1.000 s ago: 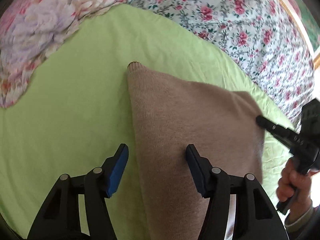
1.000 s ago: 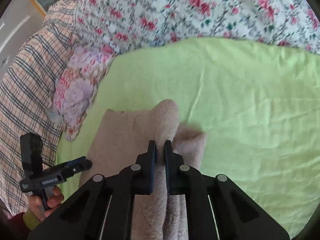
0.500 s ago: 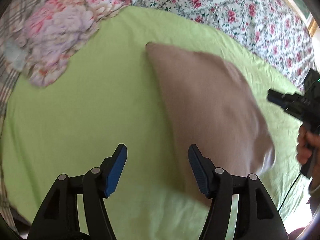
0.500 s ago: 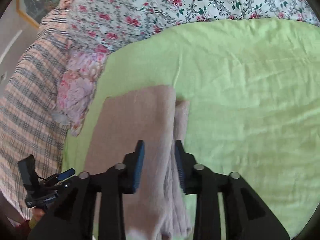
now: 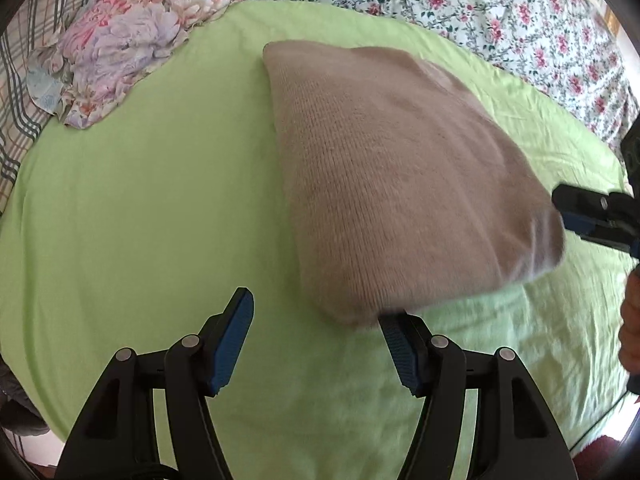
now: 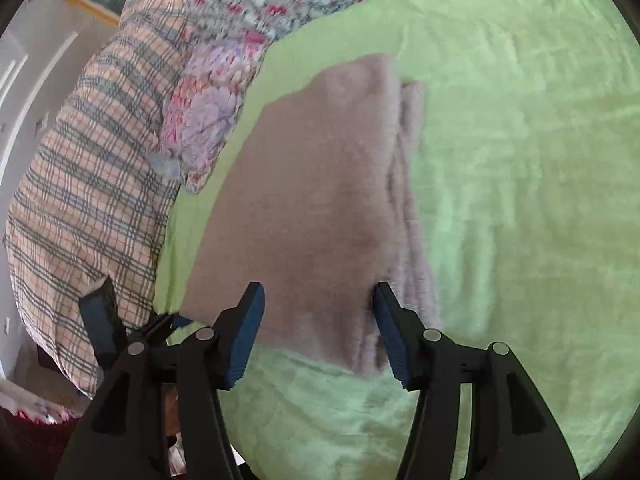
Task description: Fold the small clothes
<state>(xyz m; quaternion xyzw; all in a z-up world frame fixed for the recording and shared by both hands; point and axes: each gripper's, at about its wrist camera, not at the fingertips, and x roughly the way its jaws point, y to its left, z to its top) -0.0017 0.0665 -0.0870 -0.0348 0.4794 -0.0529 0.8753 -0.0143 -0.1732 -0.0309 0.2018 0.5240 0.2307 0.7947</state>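
Note:
A folded tan knit garment [image 5: 392, 168] lies flat on the lime-green sheet [image 5: 140, 200]. It also shows in the right wrist view [image 6: 320, 208], with stacked folded edges along its right side. My left gripper [image 5: 316, 344] is open and empty, just short of the garment's near corner. My right gripper [image 6: 316, 332] is open and empty, its jaws wide over the garment's near edge. The right gripper shows at the right edge of the left wrist view [image 5: 592, 216], just off the garment's corner. The left gripper shows in the right wrist view [image 6: 120, 324], low on the left.
A floral pillow [image 5: 120, 52] lies at the sheet's far left corner. A floral bedcover [image 5: 460, 4] runs along the far side. A plaid blanket [image 6: 88, 184] lies to the left of the sheet. The bed's edge lies near both grippers.
My right gripper has opened and let go of the garment, then drawn back. The garment has settled flat. My left gripper has also pulled back toward the bed's edge, still open.

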